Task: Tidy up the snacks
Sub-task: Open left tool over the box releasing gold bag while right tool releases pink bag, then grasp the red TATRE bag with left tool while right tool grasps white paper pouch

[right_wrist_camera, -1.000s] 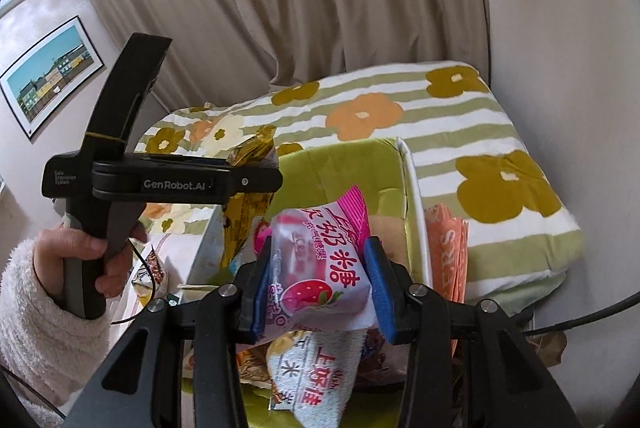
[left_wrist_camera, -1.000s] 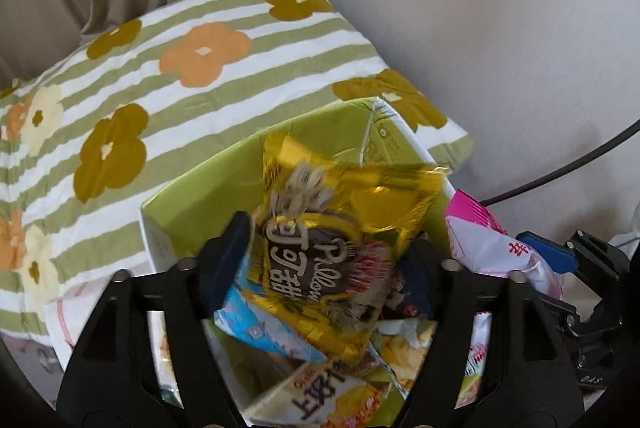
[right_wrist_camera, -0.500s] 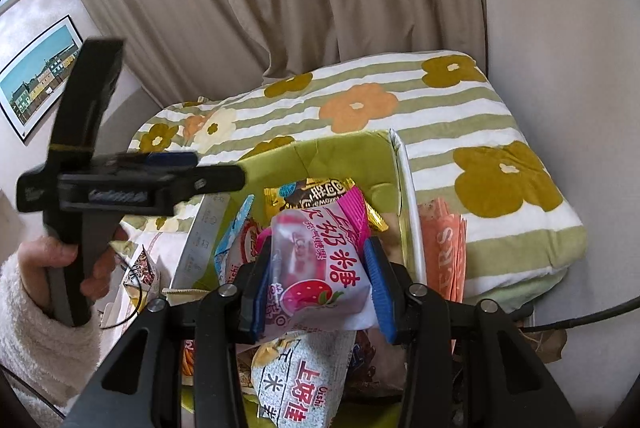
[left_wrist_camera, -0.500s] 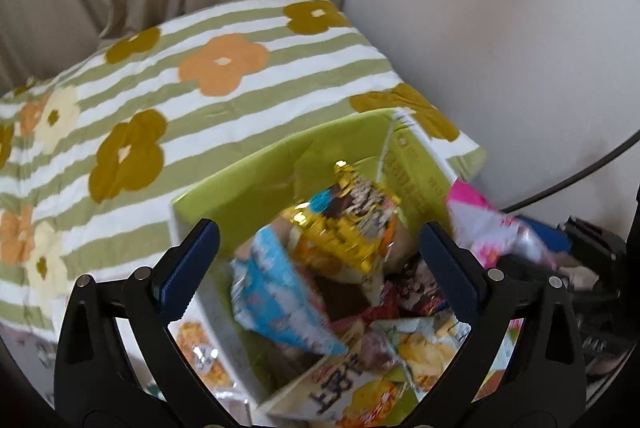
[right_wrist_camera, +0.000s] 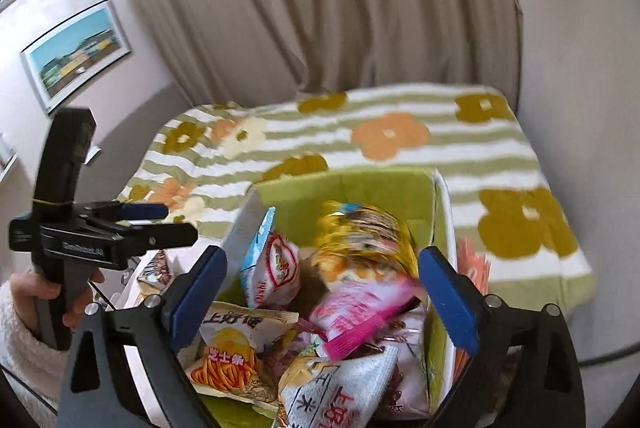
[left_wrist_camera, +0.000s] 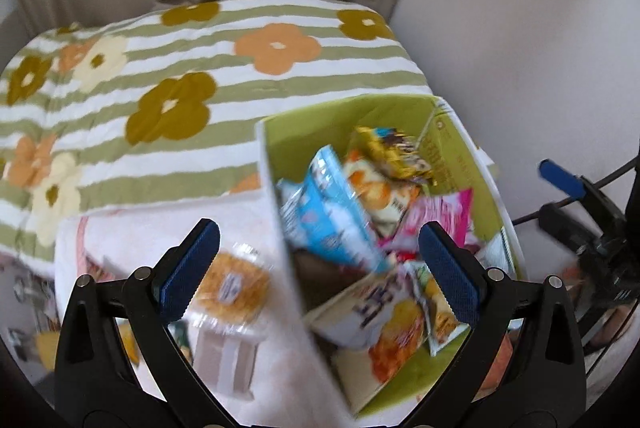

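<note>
Snacks outside the green box (left_wrist_camera: 460, 132) lie lower left; the left gripper (left_wrist_camera: 320, 264), spread and empty, is nearer the clear-wrapped pastry (left_wrist_camera: 232, 286).

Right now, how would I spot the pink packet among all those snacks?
Find the lime-green box on the flowered striped blanket. Inside, near the right wall and just below the gold bag, lies the pink packet. It is the only bright pink wrapper; its neighbours are gold, white or pale blue.
</note>
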Demonstrator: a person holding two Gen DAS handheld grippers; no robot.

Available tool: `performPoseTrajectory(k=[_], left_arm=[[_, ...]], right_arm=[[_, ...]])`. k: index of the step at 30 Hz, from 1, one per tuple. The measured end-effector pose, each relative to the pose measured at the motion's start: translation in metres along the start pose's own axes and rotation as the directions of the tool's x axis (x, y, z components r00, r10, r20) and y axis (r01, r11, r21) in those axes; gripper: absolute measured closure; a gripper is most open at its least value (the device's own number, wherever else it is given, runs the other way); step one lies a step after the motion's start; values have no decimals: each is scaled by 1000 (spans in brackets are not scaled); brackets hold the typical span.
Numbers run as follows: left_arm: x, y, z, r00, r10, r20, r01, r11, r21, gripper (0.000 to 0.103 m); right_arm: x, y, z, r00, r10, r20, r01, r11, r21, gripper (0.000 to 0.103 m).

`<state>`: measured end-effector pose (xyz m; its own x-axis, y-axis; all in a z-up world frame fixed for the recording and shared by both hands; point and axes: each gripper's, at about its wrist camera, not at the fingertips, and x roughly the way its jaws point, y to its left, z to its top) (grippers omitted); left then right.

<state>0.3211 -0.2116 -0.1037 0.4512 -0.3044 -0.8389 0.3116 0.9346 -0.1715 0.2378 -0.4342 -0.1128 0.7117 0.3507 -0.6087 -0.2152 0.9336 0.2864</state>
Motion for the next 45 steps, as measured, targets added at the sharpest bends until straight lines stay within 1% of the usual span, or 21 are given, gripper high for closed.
performPoseTrajectory(k=[3,5,7,12,17,19,21,23,25,28,31,33,36,39,40,43,45], left_arm=[[-21,16,-21,1000,16,22,-15,999,-50,3],[-37,28,-34,998,50,40,-47,996,-73,4],[-54,39,-46,994,89,56,-84,992,-94,3],[-96,72,-80,984,153,85,-136,974,-183,3],[-127,110,-114,972,221,82,-192,945,-266,3],[-134,124,-122,972,219,85,-187,939,-289,3],[-140,138,-128,969,231,90,-196,935,-296,3],[-143,153,-131,965,246,89,-213,936,-281,3],[-139,165,-129,968,239,71,-214,942,-257,3],[-127,189,-127,979,203,32,-191,957,-217,3],[-111,210,-122,986,162,-23,-164,972,-168,3],[-100,220,-120,991,131,-41,-135,982,-133,3],[-78,236,-118,991,105,-85,-111,991,-80,3],[-56,250,-117,990,61,-127,-66,997,-39,4],[-47,253,-116,989,46,-142,-49,999,-18,4],[-21,256,-116,983,17,-181,-9,999,45,4],[-4,257,-116,980,8,-199,8,997,79,4]], right_arm=[[-7,8,-2,1000,-7,-21,7,1000,-19,7],[-12,17,-3,999,-24,-40,22,999,-48,7],[-16,24,-2,999,-36,-39,34,998,-58,7],[-23,43,0,999,41,-29,-43,997,-64,7],[-28,88,-9,998,68,3,-68,991,-112,7],[-27,108,-12,997,82,9,-80,989,-124,7],[-20,131,-16,996,89,-9,-89,987,-137,7],[-9,150,-21,995,95,-36,-100,985,-142,7],[3,168,-26,994,90,-57,-97,985,-142,7],[22,193,-35,995,56,-77,-65,990,-122,7],[43,215,-44,994,29,-102,-34,998,-48,7],[58,226,-52,993,-5,-122,5,1000,1,7],[84,242,-67,985,-69,-157,81,994,73,7],[105,256,-83,972,-149,-181,170,980,107,7],[113,258,-89,965,-178,-192,204,971,124,7],[131,258,-107,948,-231,-220,275,942,193,7],[144,257,-121,932,-273,-240,326,920,218,7]])
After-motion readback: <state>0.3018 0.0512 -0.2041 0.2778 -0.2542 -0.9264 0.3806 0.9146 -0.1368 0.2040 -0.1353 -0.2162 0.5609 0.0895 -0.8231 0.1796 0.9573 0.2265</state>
